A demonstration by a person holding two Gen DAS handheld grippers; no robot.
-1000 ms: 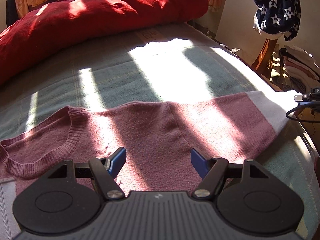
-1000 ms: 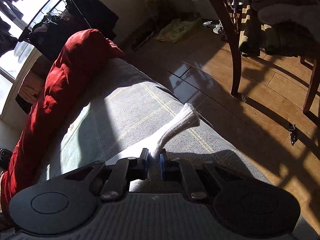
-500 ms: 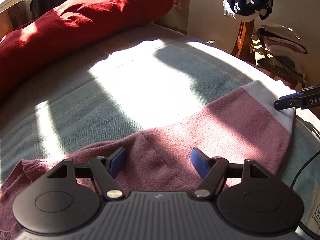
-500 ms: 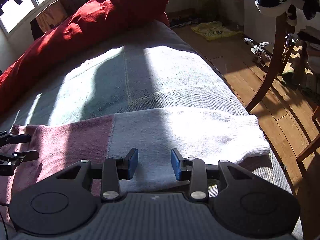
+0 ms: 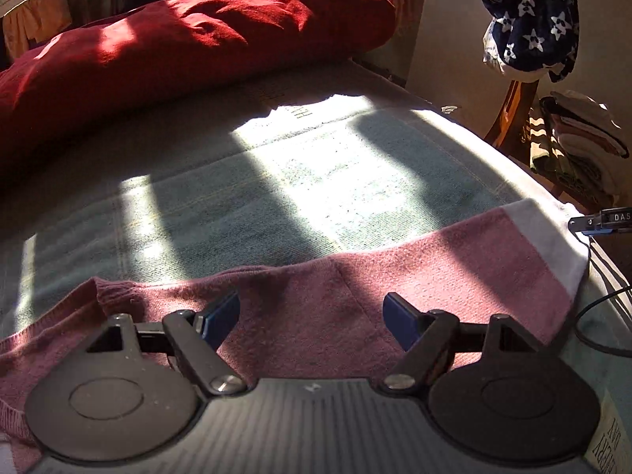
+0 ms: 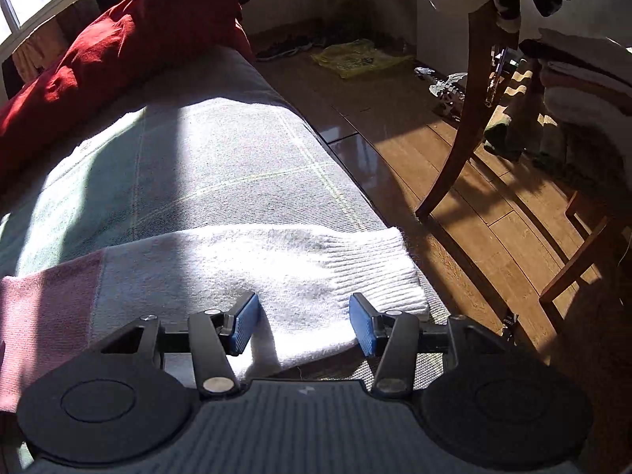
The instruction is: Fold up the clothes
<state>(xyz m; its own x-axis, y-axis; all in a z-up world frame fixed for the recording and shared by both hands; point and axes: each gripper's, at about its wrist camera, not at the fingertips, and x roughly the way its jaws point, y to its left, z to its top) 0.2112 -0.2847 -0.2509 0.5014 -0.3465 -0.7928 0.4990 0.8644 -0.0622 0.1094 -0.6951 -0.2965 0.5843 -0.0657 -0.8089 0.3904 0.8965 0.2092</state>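
A pink knit sweater (image 5: 395, 288) with a white sleeve end lies flat across the near part of the bed. My left gripper (image 5: 312, 318) hovers over its shoulder area beside the ribbed collar (image 5: 110, 296), jaws opening wider with nothing gripped. My right gripper (image 6: 304, 322) is over the white ribbed cuff (image 6: 371, 272) near the bed's right edge; its jaws are opening, the fabric lies beneath them, and the pads do not press on it. The pink part of the sleeve (image 6: 47, 308) shows at the left of the right wrist view. A tip of the right gripper (image 5: 600, 221) shows at the far right of the left wrist view.
The bed carries a pale green checked blanket (image 5: 276, 181) and a red duvet (image 5: 177, 43) along its far side. To the right stands a wooden chair (image 6: 470, 110) with stacked clothes (image 5: 580, 134) and a star-print garment (image 5: 529, 15). A wooden floor (image 6: 454, 197) lies beyond the bed's edge. A black cable (image 5: 592, 316) trails nearby.
The right gripper let go of the white cuff, which now lies flat on the bed, and its jaws spread apart. The left gripper shifted along the sweater away from the collar, opening slightly.
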